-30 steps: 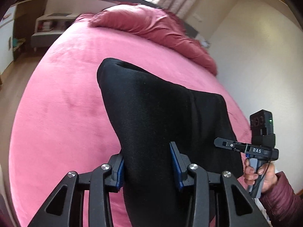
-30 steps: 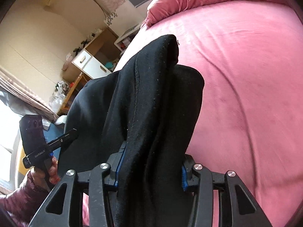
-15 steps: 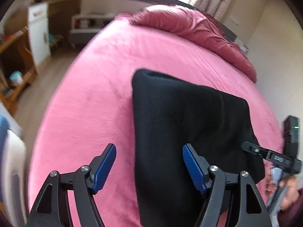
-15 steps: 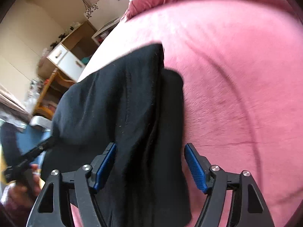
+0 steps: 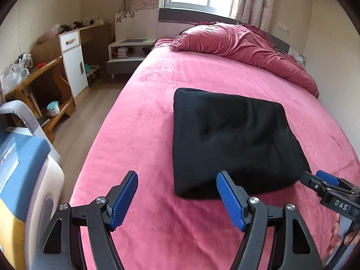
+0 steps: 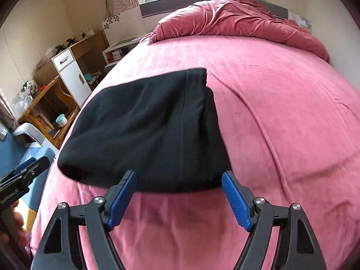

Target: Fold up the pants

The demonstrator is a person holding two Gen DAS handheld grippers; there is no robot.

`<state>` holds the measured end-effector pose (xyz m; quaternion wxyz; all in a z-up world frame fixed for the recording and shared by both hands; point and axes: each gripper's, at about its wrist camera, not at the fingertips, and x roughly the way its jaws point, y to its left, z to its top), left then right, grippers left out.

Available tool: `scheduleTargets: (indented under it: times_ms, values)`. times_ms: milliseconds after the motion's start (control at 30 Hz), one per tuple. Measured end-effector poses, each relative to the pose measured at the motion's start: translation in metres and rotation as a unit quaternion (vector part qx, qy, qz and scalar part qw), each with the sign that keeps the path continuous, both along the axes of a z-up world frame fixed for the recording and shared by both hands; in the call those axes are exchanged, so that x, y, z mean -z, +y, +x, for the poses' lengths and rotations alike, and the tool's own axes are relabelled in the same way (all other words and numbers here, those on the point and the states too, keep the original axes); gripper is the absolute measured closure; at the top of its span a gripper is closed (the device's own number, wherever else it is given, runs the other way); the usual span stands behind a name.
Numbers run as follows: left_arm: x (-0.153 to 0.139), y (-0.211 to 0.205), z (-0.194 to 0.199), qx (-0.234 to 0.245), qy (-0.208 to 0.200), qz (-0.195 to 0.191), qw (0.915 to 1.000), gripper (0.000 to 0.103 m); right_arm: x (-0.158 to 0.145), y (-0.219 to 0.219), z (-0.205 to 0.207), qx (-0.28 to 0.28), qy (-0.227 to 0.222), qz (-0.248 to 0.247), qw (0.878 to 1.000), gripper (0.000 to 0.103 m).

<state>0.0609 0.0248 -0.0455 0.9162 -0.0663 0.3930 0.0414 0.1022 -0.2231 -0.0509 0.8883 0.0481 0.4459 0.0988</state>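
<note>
Both of my grippers are empty right now, jaws spread wide on the left gripper (image 5: pixel 177 200) and the right gripper (image 6: pixel 178 199), nothing pinched in either. The pants (image 5: pixel 231 139) sit folded into a thick black bundle on the pink bed (image 5: pixel 139 123), straight ahead of both sets of jaws. From the right one the near fold edge runs across just past my fingertips, pretty much centred between them. From the left one the bundle is off to my right, so only my right-hand finger lines up with its near corner. Its long side looks like it runs crosswise between my two hands. I'd guess the folding is basically done; any last tidy-up suits the right side better.
</note>
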Motion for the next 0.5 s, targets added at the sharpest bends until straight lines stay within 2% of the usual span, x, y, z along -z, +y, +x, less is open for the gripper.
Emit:
scheduleTargets:
  times_ms: [167,500]
  values:
    - [-0.003,-0.006,-0.028,0.000,-0.008,0.003,1.0000,0.029,-0.001,0.007,-0.019,0.013,-0.005,-0.007,1.000,0.024]
    - [-0.006,-0.014,-0.055,0.010,-0.015,0.011,0.9998,0.029,-0.015,0.021,-0.053,0.019,-0.032,-0.040,0.999,0.024]
